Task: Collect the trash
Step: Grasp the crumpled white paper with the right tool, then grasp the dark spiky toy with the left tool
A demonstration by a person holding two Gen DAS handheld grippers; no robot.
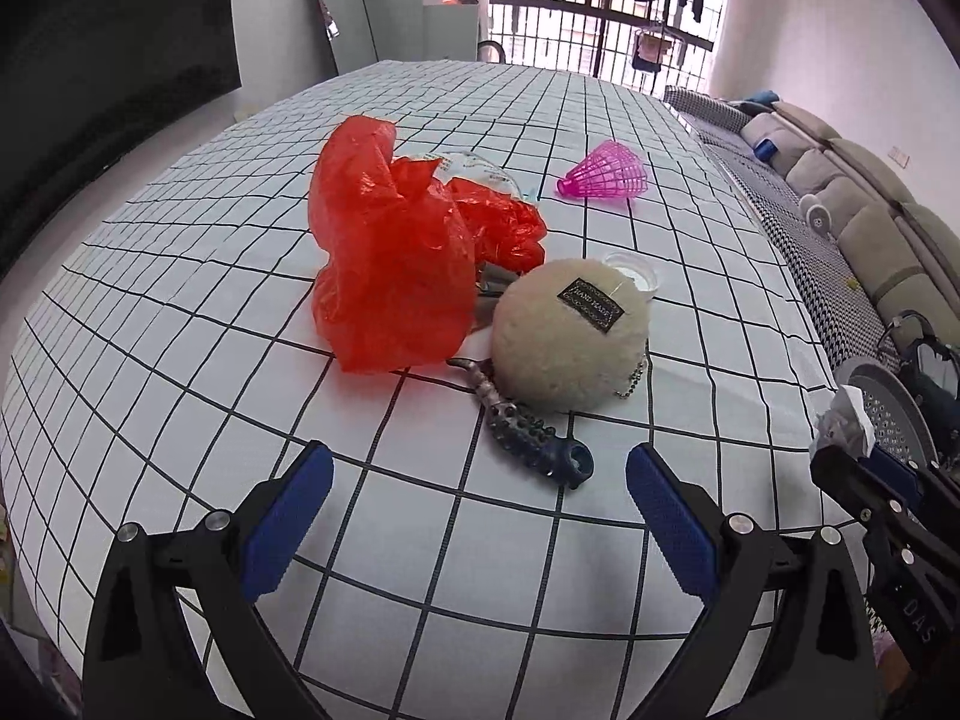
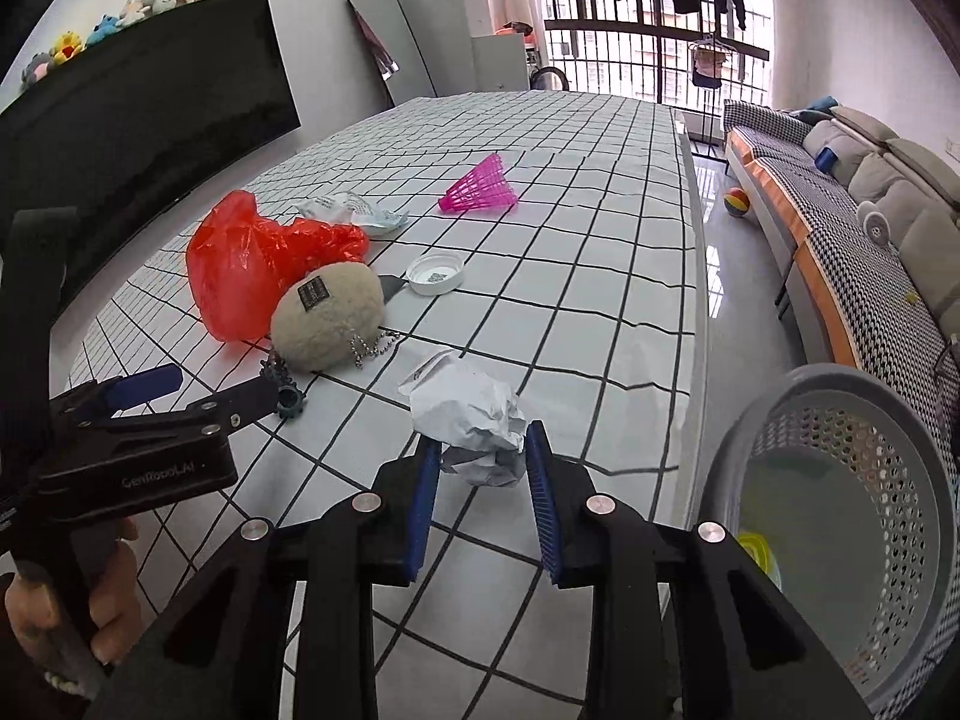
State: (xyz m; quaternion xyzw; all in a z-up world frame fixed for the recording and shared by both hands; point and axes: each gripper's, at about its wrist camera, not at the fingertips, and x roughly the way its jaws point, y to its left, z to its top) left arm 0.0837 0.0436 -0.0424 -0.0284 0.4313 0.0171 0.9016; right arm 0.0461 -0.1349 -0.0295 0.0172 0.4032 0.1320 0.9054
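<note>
My right gripper (image 2: 482, 443) is shut on a crumpled white paper ball (image 2: 474, 420), held just above the checked tablecloth (image 2: 570, 312) near its right edge. In the left wrist view the same paper (image 1: 846, 420) shows at the far right, in the right gripper (image 1: 855, 459). My left gripper (image 1: 480, 459) is open and empty over the cloth. Just beyond its fingers lie a dark spiky toy (image 1: 522, 432) and a beige plush ball (image 1: 570, 336). A red plastic bag (image 1: 390, 252) lies behind them. A grey perforated basket (image 2: 840, 396) stands beside the table at the right, with something yellow (image 2: 756, 546) inside.
A white lid (image 2: 435, 273), a clear printed wrapper (image 2: 354, 213) and a pink plastic shuttlecock (image 2: 480, 186) lie farther back on the table. A sofa (image 2: 870, 210) runs along the right wall. A hand (image 2: 90, 600) holds the left gripper's handle.
</note>
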